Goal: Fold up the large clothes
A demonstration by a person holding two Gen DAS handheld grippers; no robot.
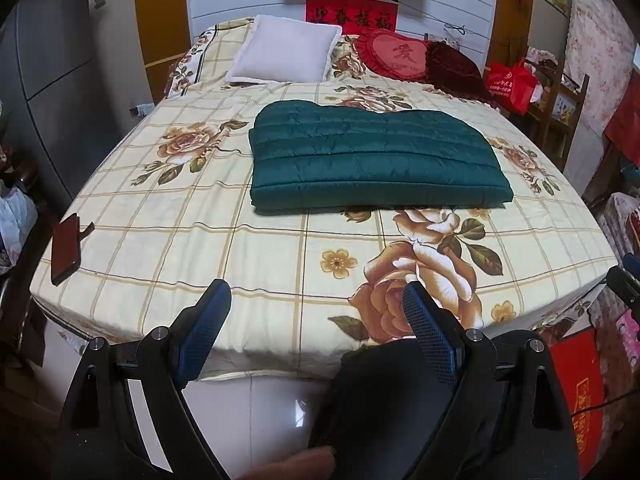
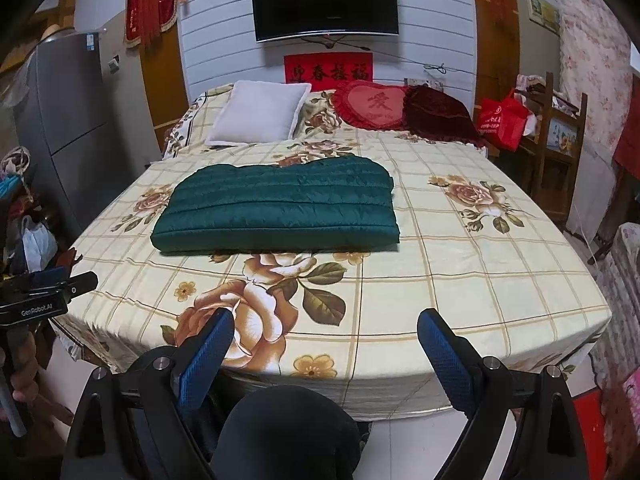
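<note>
A dark green quilted jacket [image 1: 372, 160] lies folded into a flat rectangle in the middle of the bed; it also shows in the right wrist view [image 2: 280, 206]. My left gripper [image 1: 316, 300] is open and empty, held back over the bed's near edge, well short of the jacket. My right gripper [image 2: 326, 326] is open and empty too, also at the near edge and apart from the jacket. The left gripper's body [image 2: 36, 300] shows at the left edge of the right wrist view.
The bed has a cream floral checked sheet [image 1: 200, 240]. A white pillow [image 1: 284, 50] and a red heart cushion [image 1: 396, 54] lie at the head. A dark phone [image 1: 66, 250] lies at the bed's left edge. A fridge [image 2: 68, 120] stands left, a wooden rack [image 2: 560, 140] right.
</note>
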